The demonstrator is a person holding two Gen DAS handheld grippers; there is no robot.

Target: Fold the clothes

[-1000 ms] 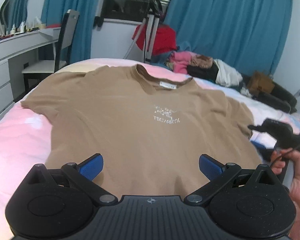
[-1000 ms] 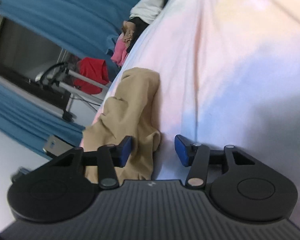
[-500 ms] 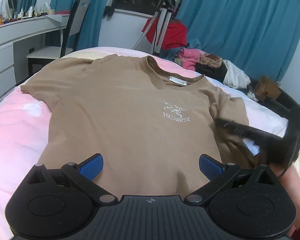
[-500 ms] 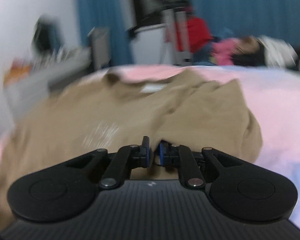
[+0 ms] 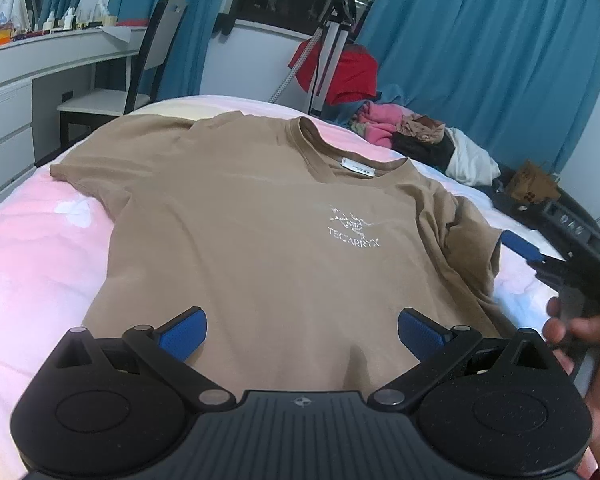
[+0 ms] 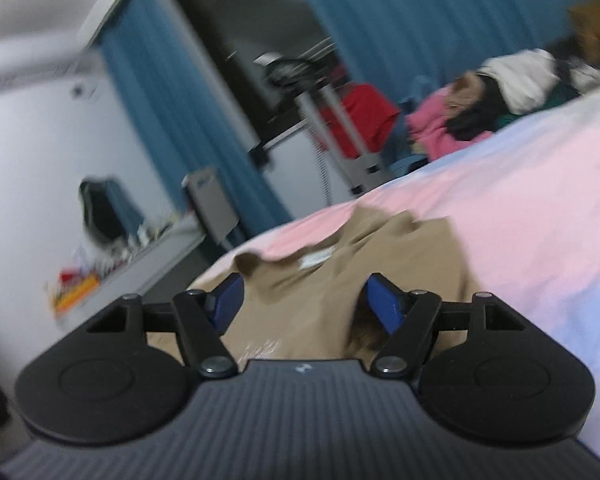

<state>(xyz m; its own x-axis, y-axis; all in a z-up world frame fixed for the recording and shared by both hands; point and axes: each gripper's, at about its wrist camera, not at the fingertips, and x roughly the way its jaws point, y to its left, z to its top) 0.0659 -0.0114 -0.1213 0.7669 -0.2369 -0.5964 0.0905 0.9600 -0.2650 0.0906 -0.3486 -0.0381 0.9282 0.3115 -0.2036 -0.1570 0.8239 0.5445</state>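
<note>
A tan T-shirt [image 5: 260,232] with a white chest logo lies front up on the pink and white bed [image 5: 40,256], collar towards the far side. Its right sleeve [image 5: 468,240] is rumpled. My left gripper [image 5: 302,330] hovers open over the shirt's lower hem, nothing between its blue pads. In the left wrist view my right gripper [image 5: 540,248] is off the shirt's right edge, held by a hand [image 5: 580,340]. In its own blurred view the right gripper [image 6: 304,300] is above the T-shirt [image 6: 308,312], its jaws opening, with no cloth pinched between them.
A heap of clothes [image 5: 412,136] lies at the bed's far right corner. Behind stand a tripod stand [image 5: 328,40] with a red garment, blue curtains [image 5: 480,60], a chair [image 5: 148,64] and a white dresser [image 5: 20,80] at left. A brown bag [image 5: 532,188] sits at right.
The right gripper closed on the shirt's right sleeve, then rose, rolled and opened, letting the sleeve go. The left gripper stayed over the hem, rolling slightly.
</note>
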